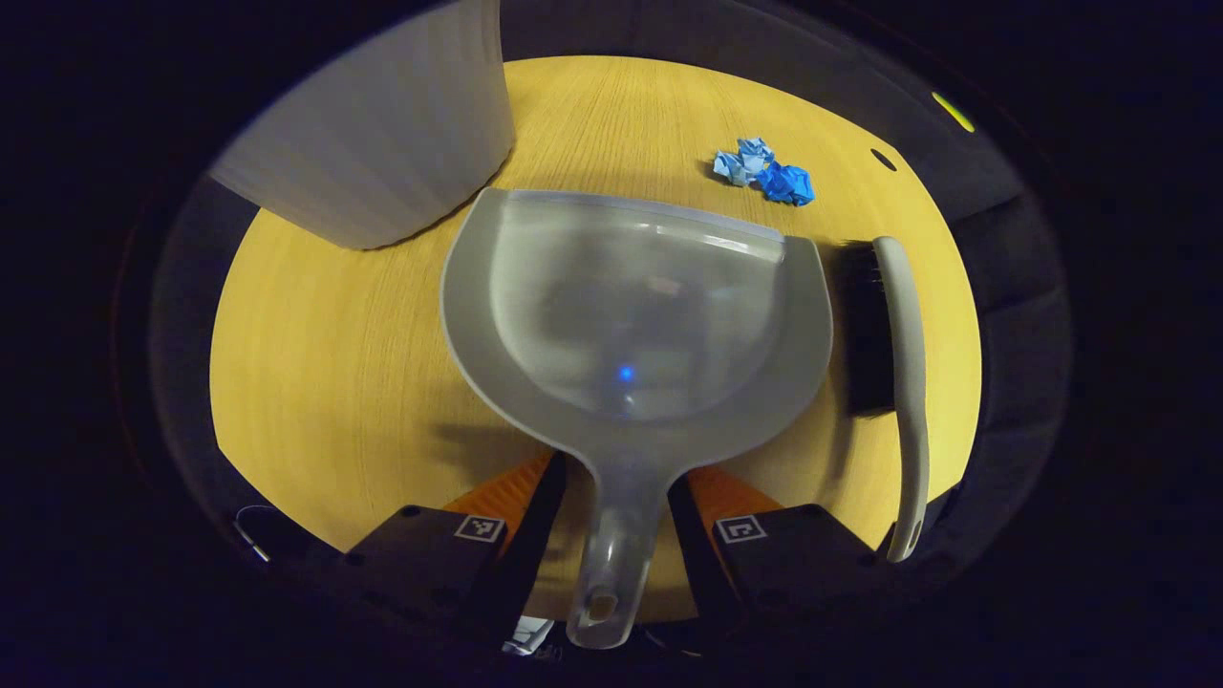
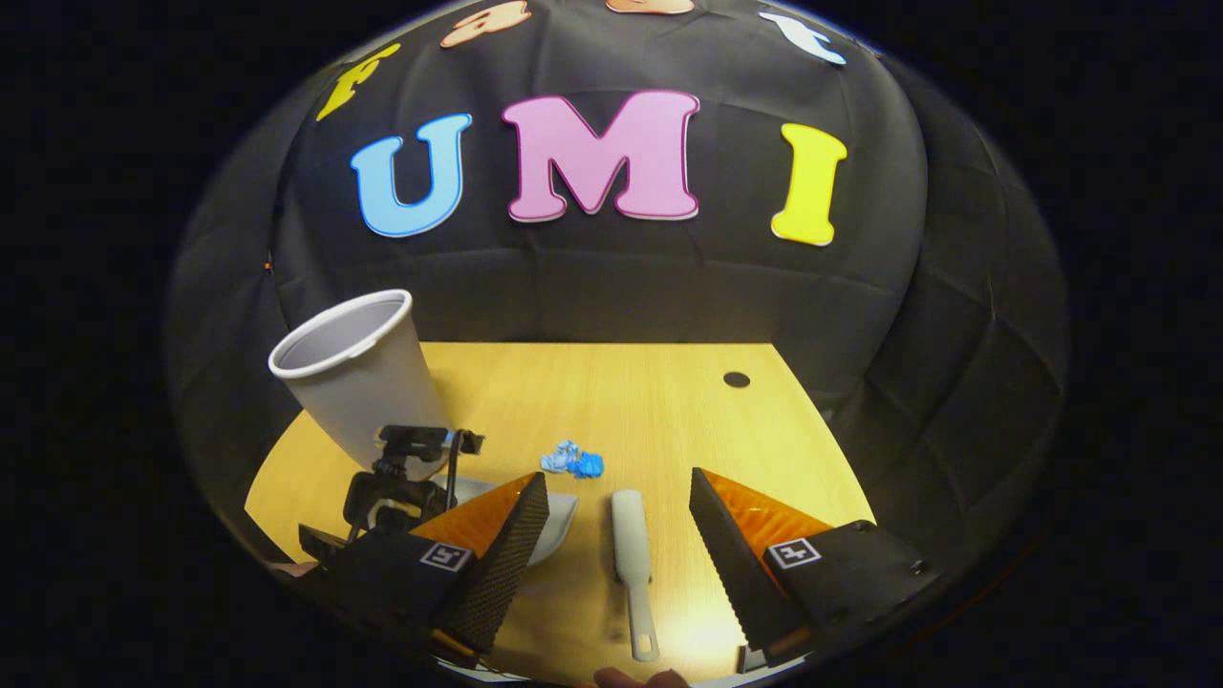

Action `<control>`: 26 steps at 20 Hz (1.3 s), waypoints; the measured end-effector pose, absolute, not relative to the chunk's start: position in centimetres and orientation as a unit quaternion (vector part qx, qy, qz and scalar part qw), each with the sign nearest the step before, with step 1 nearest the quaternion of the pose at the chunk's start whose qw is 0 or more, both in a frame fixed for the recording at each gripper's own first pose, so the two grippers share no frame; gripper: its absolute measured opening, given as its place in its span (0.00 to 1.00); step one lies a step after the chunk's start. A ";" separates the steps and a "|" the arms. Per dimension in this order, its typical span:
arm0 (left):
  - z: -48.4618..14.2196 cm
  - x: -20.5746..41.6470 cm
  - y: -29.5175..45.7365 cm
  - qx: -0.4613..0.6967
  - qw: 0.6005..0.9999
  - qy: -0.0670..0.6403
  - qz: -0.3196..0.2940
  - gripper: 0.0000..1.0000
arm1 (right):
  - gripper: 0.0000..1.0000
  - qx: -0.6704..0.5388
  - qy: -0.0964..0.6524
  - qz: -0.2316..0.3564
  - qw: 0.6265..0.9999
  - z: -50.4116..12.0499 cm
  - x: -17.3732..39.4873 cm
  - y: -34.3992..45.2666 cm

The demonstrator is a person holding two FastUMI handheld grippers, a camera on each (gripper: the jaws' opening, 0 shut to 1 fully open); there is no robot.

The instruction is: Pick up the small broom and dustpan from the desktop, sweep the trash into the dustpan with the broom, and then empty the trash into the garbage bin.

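Left gripper (image 1: 616, 506) spread, fingers either side of the translucent grey plastic dustpan's (image 1: 635, 315) handle, contact not discernible; pan flat on the wooden desktop (image 1: 334, 363); grey-handled small broom with black bristles (image 1: 893, 363) just beside it; crumpled blue paper trash (image 1: 764, 172) beyond; white tapered garbage bin (image 1: 382, 134) near; right gripper (image 2: 621, 545) spread above the broom.

Translucent glossy plastic dustpan (image 1: 631, 315); matt plastic broom (image 1: 903, 382) with dark bristles; matt wood-grain surface (image 1: 334, 382); crumpled paper (image 1: 764, 172) at 1 o'clock; ribbed matt bin (image 1: 382, 134).
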State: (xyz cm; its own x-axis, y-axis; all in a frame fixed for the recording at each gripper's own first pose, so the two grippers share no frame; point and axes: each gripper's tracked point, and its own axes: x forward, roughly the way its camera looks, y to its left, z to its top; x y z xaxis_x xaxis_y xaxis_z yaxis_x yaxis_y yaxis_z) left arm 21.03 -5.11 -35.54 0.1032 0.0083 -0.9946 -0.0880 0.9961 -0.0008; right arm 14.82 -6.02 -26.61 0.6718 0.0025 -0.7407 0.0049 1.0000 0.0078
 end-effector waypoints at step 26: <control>-35.7 21.0 -5.4 -0.022 0.749 0.662 0.015 0.30 | 0.78 -0.004 0.771 -0.001 0.637 -47.5 3.9 -8.0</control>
State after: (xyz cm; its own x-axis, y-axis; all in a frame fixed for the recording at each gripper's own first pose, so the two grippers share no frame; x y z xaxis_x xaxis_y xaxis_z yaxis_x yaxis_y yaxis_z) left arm 21.00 -5.40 -35.72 0.1237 -0.0075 -0.9923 -0.0514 0.9986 -0.0139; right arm 3.90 -7.96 -47.50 -0.1879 -0.0082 -0.9822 -0.0055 1.0000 -0.0073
